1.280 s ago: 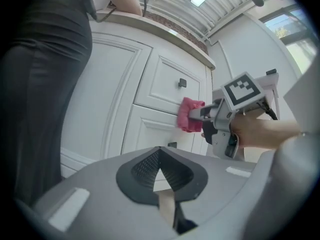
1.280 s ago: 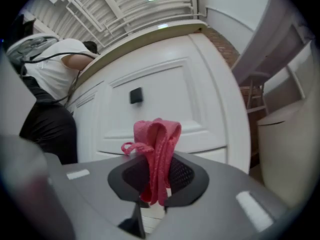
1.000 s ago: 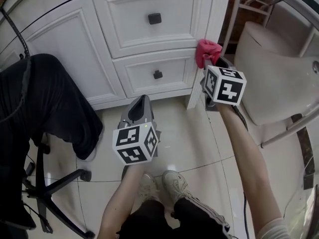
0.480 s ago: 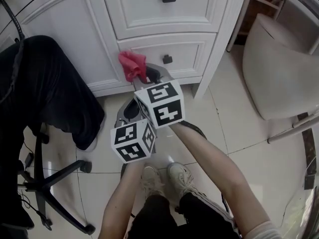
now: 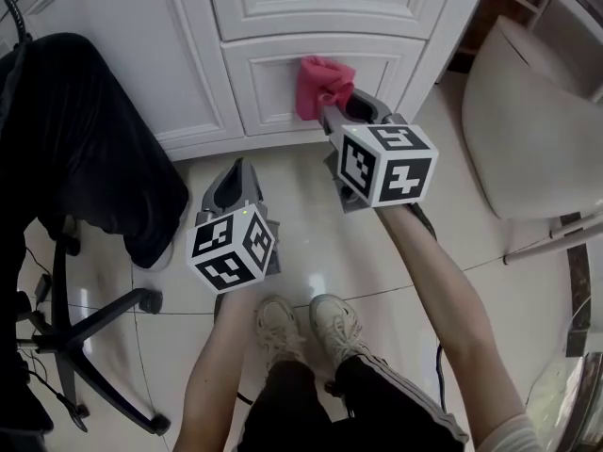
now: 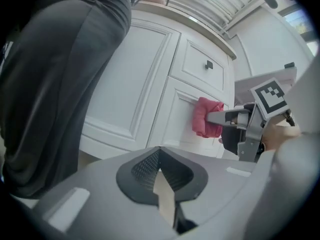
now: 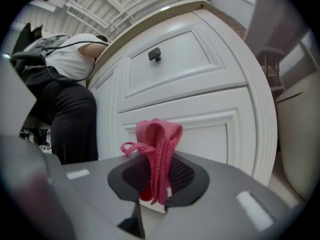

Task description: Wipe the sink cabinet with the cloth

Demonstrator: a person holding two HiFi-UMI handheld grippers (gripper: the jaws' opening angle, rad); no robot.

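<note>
Below the counter edge, at the far left, a person in dark clothes sits on a wheeled office chair, close against the left door of the white sink cabinet.

Next to the right, the left gripper hangs low over the tiled floor, a little out from the cabinet's foot and touching nothing. In the left gripper view its jaws are pressed together with nothing between them. Its marker cube faces up towards the head camera. Under it, the holder's pale shoes stand side by side on the tiles.

Further right, the right gripper reaches to the lower drawer front, beneath the right end of the counter. Its jaws are clamped on the pink cloth, which stands up bunched and folded out of the jaw tips. The left gripper view shows the cloth lying against the drawer panel. Above it, the upper drawer carries a dark square knob. The cabinet's right corner post stands just to the right of the cloth.

At the far right, past the cabinet's corner, a pale rounded object sits on the floor.
</note>
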